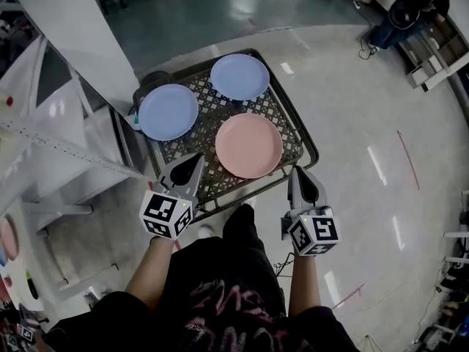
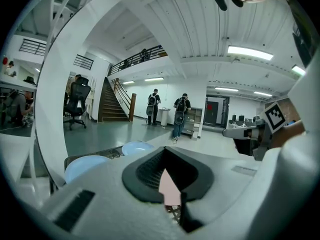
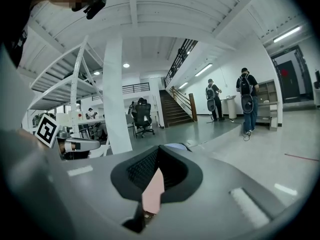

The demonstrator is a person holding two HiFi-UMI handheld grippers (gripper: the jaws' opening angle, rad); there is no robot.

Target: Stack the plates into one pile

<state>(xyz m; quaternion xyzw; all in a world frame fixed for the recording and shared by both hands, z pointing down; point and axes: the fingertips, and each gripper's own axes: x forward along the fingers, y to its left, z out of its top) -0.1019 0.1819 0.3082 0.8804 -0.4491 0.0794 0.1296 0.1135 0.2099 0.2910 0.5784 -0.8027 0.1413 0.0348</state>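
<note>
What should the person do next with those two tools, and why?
Probably open the right gripper and reach for the rim of the pink plate: its jaws are shut on nothing, and that plate lies nearest, apart from both blue plates.

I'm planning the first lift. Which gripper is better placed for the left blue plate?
Left, probably. The left gripper sits just short of the left blue plate; the right gripper sits on the pink plate's other side. Both are shut.

A pink plate [image 1: 248, 145] and two blue plates [image 1: 168, 111] lie apart on a cart [image 1: 287, 113].
</note>
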